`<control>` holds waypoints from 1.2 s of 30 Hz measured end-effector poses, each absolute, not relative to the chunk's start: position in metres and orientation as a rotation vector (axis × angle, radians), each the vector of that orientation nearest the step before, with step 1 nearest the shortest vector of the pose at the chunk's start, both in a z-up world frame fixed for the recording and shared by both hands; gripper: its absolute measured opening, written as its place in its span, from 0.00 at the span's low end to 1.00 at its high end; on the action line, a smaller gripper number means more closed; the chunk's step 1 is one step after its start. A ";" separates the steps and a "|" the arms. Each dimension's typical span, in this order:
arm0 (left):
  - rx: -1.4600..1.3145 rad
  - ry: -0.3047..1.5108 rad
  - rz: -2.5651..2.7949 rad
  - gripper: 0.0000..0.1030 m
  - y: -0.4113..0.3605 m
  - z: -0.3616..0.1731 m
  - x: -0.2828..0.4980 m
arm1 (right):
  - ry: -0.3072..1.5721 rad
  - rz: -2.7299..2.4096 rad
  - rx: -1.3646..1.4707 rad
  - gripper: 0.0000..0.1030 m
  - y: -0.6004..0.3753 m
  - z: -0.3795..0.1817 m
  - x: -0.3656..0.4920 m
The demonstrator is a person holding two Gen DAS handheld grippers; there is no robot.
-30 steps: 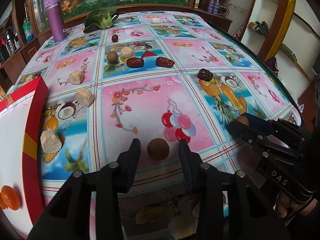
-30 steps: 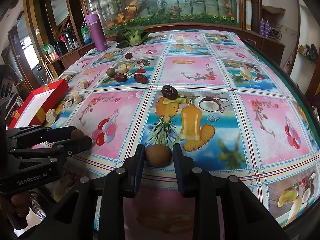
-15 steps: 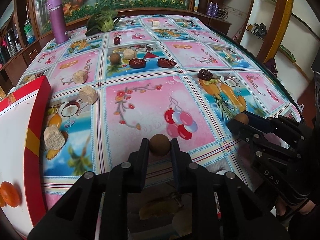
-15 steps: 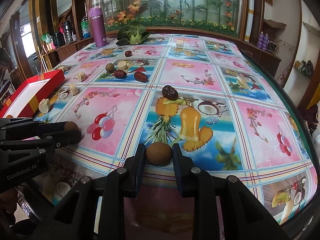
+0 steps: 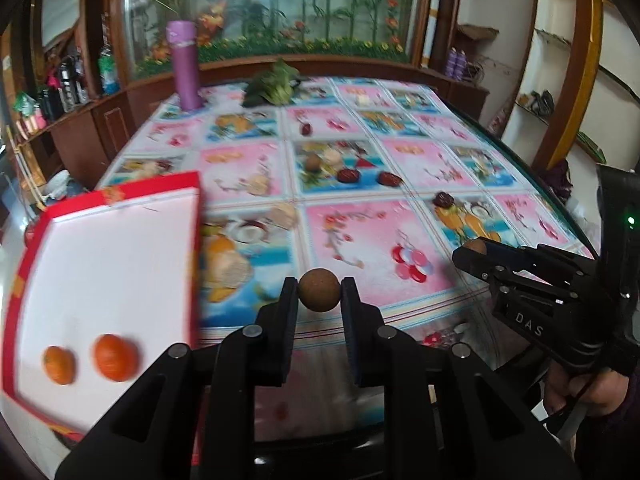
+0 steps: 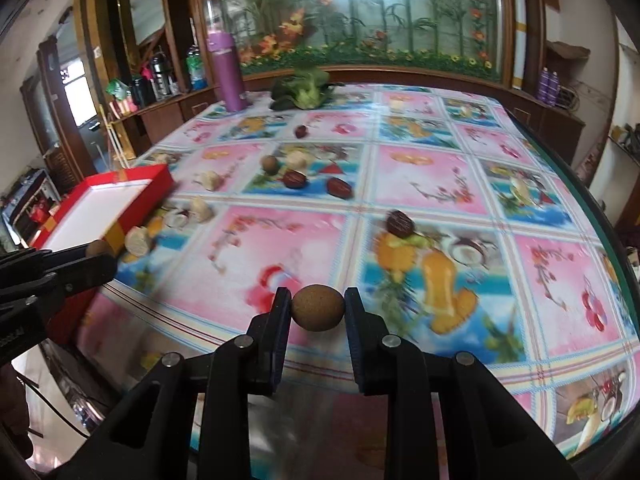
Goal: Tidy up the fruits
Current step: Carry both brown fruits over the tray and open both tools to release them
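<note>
Two small orange fruits (image 5: 91, 358) already lie in my red-rimmed white box (image 5: 108, 264). Dark red dates (image 6: 295, 179), pale chunks and another brown fruit remain scattered on the tabletop (image 6: 420, 168) with its fruit-print cloth. My left claw (image 5: 319, 292) pinches a small round brown fruit (image 5: 319, 290), raised just right of the box. My right claw (image 6: 318, 308) grips a second round brown fruit (image 6: 318, 308) above the near edge.

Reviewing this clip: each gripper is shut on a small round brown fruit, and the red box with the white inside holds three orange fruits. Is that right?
Not quite. The left wrist view shows only two orange fruits in the red box, not three. The rest holds: the left gripper is shut on a round brown fruit, and the right gripper on another brown fruit.
</note>
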State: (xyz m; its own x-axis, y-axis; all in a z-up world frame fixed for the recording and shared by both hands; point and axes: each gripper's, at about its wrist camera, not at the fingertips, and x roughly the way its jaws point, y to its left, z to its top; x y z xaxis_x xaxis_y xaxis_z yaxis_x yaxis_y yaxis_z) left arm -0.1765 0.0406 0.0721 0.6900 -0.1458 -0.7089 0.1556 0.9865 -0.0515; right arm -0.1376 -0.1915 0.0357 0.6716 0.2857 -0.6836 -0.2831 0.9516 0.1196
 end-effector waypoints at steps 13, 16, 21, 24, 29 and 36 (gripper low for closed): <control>-0.050 0.721 0.108 0.23 0.150 0.088 -0.205 | 0.711 0.625 -0.045 0.25 -0.059 0.079 -0.141; -0.063 0.733 0.154 0.23 0.170 0.080 -0.207 | 0.708 0.684 -0.074 0.25 -0.028 0.079 -0.147; -0.062 0.773 0.209 0.23 0.190 0.064 -0.207 | 0.731 0.761 -0.123 0.25 0.014 0.066 -0.153; -0.062 0.784 0.224 0.23 0.196 0.057 -0.206 | 0.748 0.765 -0.151 0.25 0.027 0.054 -0.153; -0.045 0.788 0.252 0.23 0.200 0.053 -0.205 | 0.771 0.736 -0.136 0.25 0.028 0.044 -0.145; -0.012 0.802 0.286 0.23 0.200 0.045 -0.197 | 0.797 0.679 -0.079 0.25 0.022 0.038 -0.129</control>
